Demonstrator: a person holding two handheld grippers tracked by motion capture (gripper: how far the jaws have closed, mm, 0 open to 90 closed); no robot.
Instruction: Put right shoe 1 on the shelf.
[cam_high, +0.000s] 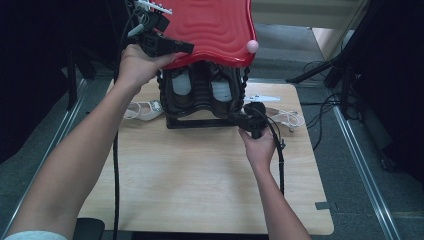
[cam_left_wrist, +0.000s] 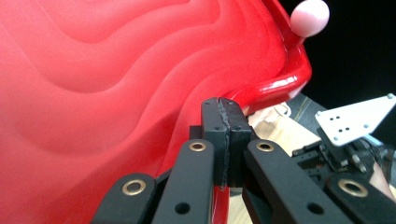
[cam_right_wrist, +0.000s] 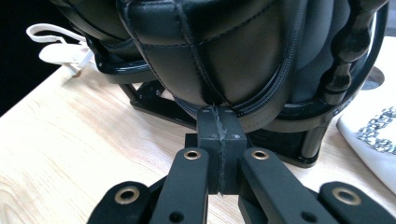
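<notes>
From the high view I have a pale wooden desk (cam_high: 200, 185) with rounded corners, most of its near half bare, so there is open room toward six o'clock; the far edge at twelve o'clock is crowded. There a black quilted leather bag on a black frame stand (cam_high: 200, 100) sits near the far edge, and over it a glossy red wavy-ribbed plastic lid (cam_high: 215, 27) is lifted and tilted, its far part cut off by the top of the picture. A pink round knob (cam_high: 252, 46) sticks out at the lid's two o'clock corner. The left tool (cam_high: 187, 47) is at ten o'clock, its jaws pressed together on the red lid's rim; in the left gripper view the pads (cam_left_wrist: 224, 126) pinch that red edge (cam_left_wrist: 261, 91), with the rim passing down between them. The right tool (cam_high: 239, 119) is at the stand's four o'clock corner, low over the desk; in the right gripper view its jaws are pressed together with the tips (cam_right_wrist: 219, 128) against the bag's stitched lower seam (cam_right_wrist: 219, 70), though I cannot tell whether any leather is caught between them. White strappy sandals lie either side of the stand: one at nine o'clock (cam_high: 142, 109), partly hidden behind the left forearm, one at three o'clock (cam_high: 287, 117). A white fabric piece with silvery studs (cam_right_wrist: 373, 135) is cut off at the right gripper view's edge. Beyond the desk sides the grey floor (cam_high: 360, 165) carries cables and stand legs, dim and hard to read.
</notes>
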